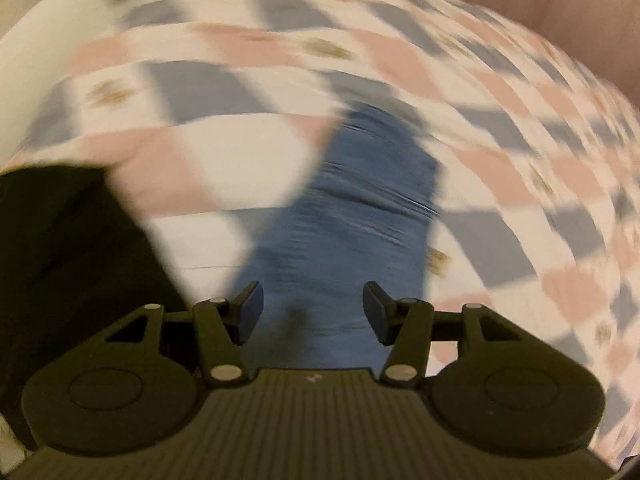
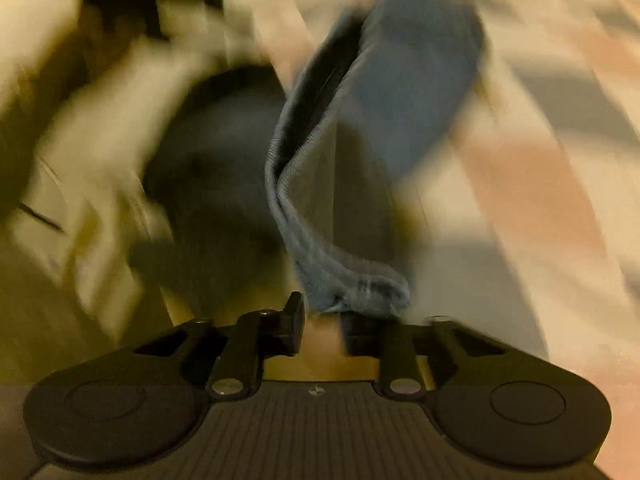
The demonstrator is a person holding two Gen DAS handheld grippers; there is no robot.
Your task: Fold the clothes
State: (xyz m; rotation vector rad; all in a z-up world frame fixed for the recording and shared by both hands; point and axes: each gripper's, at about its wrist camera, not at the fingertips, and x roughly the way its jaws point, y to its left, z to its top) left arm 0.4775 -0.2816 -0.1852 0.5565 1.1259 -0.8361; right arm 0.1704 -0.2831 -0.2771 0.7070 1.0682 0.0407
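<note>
While L gripper (image 1: 313, 312) gapes wide over blue garment (image 1: 360, 208), R gripper (image 2: 322, 326) pinching its hem.

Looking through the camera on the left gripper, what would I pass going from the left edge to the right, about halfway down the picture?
Black garment → blue cloth → pink, grey and white checked bedspread. The checked bedspread also shows between the black garment and the blue cloth.

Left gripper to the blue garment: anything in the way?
Nothing visible. The left gripper is open with the blue garment lying directly ahead on the checkered bedspread; the black cloth sits off to its left.
</note>
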